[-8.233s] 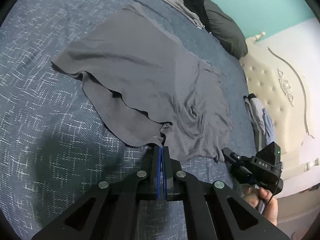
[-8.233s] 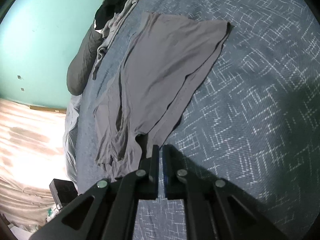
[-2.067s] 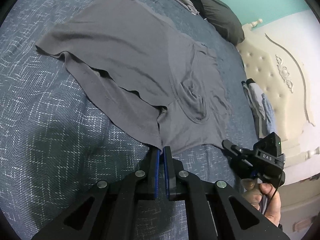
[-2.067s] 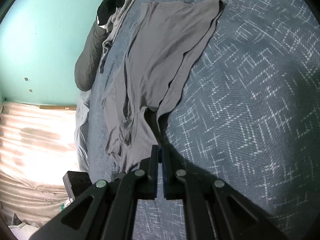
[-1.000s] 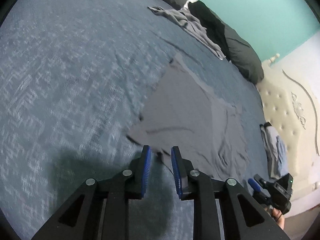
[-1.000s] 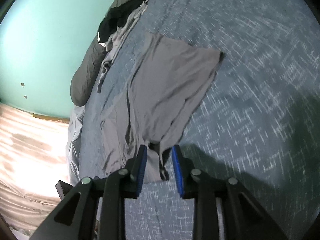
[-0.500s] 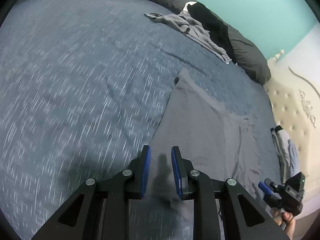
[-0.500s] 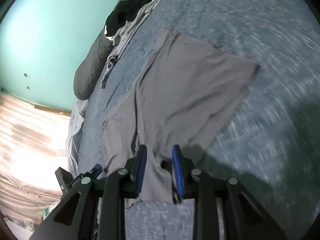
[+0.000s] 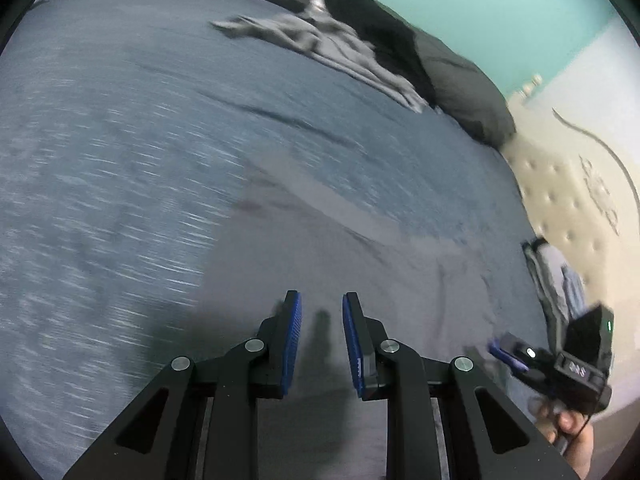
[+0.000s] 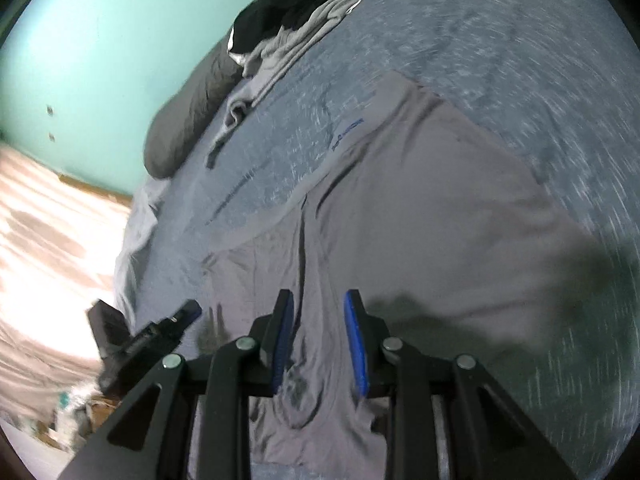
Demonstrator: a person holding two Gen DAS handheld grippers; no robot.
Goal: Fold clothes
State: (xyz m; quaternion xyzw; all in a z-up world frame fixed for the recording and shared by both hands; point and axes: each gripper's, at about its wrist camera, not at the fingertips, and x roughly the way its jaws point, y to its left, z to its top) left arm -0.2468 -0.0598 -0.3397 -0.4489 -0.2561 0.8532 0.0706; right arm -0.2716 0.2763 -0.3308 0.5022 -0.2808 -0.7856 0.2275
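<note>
Bed: blue patterned cover filled most of both views; heavy motion blur, so fine creases couldn't be read.
Garment: grey garment lay spread on the cover, mostly flat, w/ long creases toward the near end and a small blue print by its far edge. In the left wrist view it ran under and ahead of the fingers.
Fold state: couldn't tell if one layer or already doubled; the flat shape fit either a piece just laid out or one w/ a fold made, so no call on stage.
Pile: other clothes bunched by the dark pillow, well apart from the grey piece.
Left gripper: left gripper hung over the garment, jaws apart, nothing between the pads.
Right gripper: right gripper likewise parted and empty, above the wrinkled near end; also seen at the side in the left view.
Risk 1: near-end creases could get pressed in if a fold went over them unsmoothed.
Risk 2: thin fabric; a pinch might take only the top layer, or grab the cover too, and skew the edge.
Risk 3: fast motion made a missed hem likely.
</note>
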